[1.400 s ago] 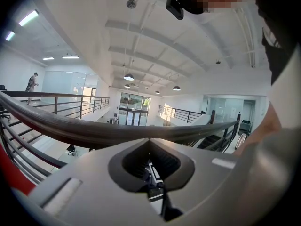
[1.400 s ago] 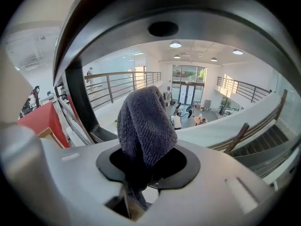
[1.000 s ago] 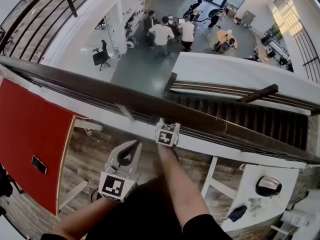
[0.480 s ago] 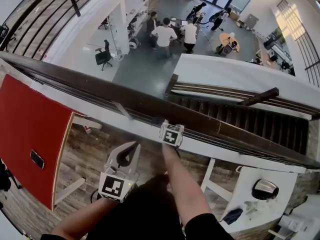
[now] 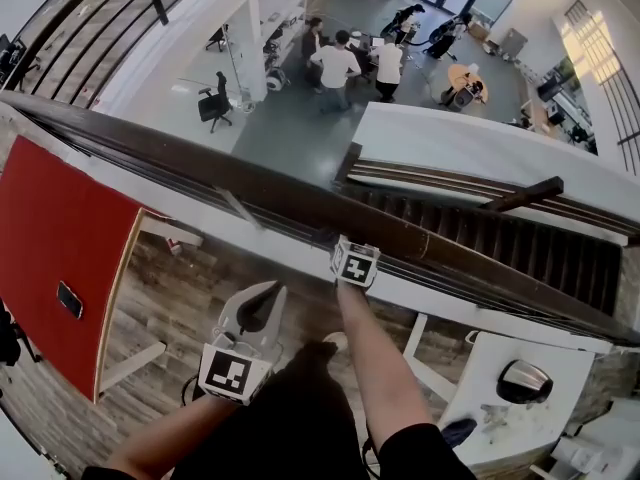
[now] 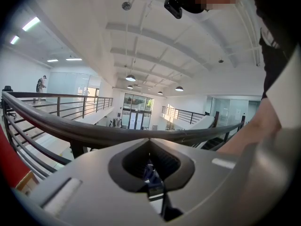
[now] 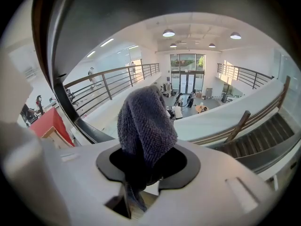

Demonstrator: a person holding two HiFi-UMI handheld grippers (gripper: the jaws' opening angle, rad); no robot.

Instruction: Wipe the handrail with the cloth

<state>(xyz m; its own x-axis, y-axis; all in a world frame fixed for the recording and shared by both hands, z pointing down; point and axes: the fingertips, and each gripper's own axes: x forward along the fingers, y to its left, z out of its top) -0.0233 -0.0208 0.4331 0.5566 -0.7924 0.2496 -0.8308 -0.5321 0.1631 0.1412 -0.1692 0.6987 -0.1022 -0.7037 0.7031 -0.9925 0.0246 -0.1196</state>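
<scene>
- The right gripper [image 7: 148, 164] was clamped on the grey cloth [image 7: 146, 126], up against the dark handrail [image 5: 200, 173].
- The left gripper [image 6: 150, 145] was closed and empty.
- Risk: a slackened pinch could drop the cloth over the rail to the floor below.

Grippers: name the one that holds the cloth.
The right gripper: its jaws are shut on the grey cloth, up at the handrail. The left gripper is shut on nothing.
</scene>
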